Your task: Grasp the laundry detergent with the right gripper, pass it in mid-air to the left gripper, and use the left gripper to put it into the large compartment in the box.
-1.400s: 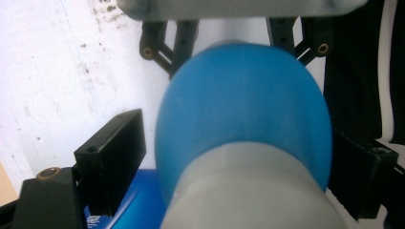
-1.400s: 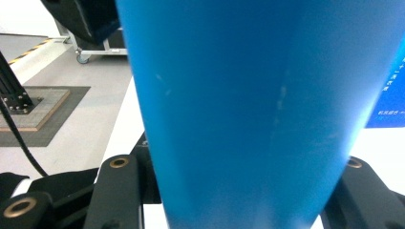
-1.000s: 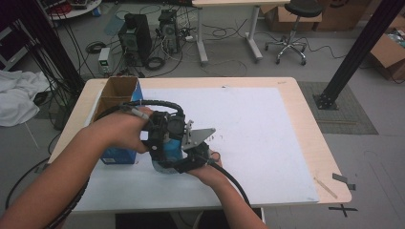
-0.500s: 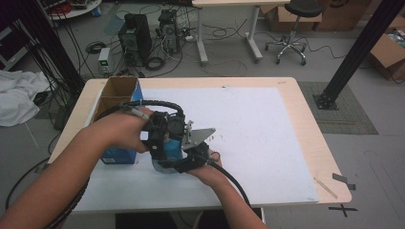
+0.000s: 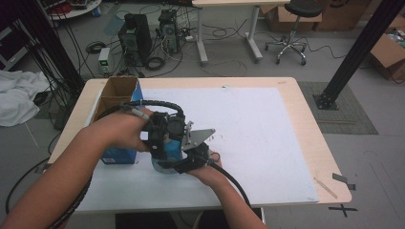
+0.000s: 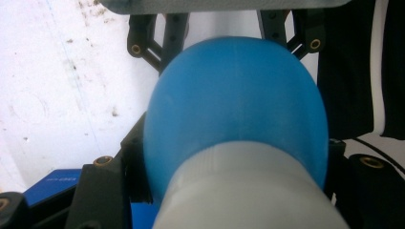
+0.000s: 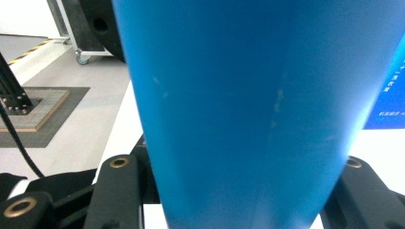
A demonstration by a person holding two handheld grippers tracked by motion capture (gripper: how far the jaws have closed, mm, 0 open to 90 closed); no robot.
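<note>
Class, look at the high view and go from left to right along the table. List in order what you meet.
Open brown cardboard box with blue sides → left gripper → blue bottle held between the two grippers → grey three-cornered plate → bare white sheet covering the table → light wooden table edge.

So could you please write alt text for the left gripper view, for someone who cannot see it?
A blue bottle with a pale ribbed cap sits close up between the left gripper's black jaws, which have just been closing on it. Behind lies a speckled white table cover.
</note>
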